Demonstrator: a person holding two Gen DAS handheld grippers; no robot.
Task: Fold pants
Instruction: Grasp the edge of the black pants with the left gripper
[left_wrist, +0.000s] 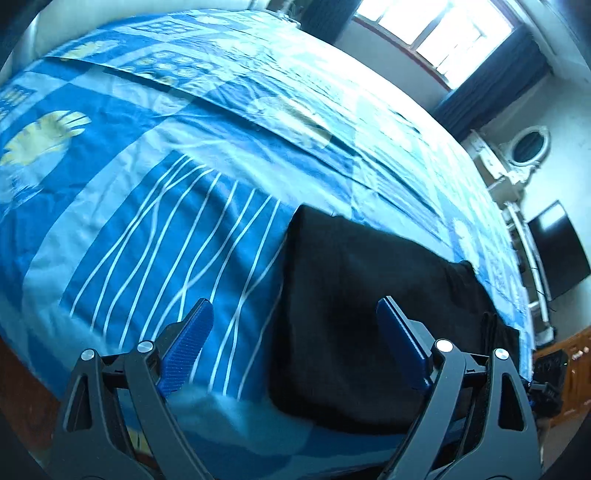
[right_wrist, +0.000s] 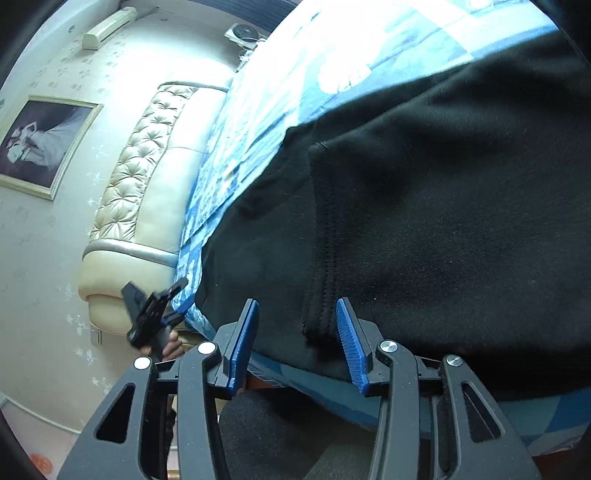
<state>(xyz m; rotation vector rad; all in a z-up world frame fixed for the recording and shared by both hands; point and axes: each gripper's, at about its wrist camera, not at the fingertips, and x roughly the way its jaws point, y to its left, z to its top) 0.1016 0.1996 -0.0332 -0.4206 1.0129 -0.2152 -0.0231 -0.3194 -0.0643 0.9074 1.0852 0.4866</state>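
Note:
Black pants (left_wrist: 369, 302) lie folded on the blue patterned bed sheet (left_wrist: 147, 206), near the bed's front edge. My left gripper (left_wrist: 293, 306) is open wide over the pants' left edge. One finger is above the sheet and the other above the black cloth, with nothing pinched. In the right wrist view the pants (right_wrist: 443, 221) fill most of the picture. My right gripper (right_wrist: 297, 306) is open at their near edge, and a stitched hem (right_wrist: 325, 258) runs between its blue pads (right_wrist: 349, 332) without being pressed. The left gripper (right_wrist: 177, 302) shows at the bed's corner, held by a hand (right_wrist: 173, 347).
A cream tufted headboard (right_wrist: 140, 177) stands at one end of the bed, beside a wall with a framed picture (right_wrist: 40, 144). A bright window (left_wrist: 443, 33) with dark curtains, a white shelf and a dark screen (left_wrist: 557, 251) lie beyond the far side.

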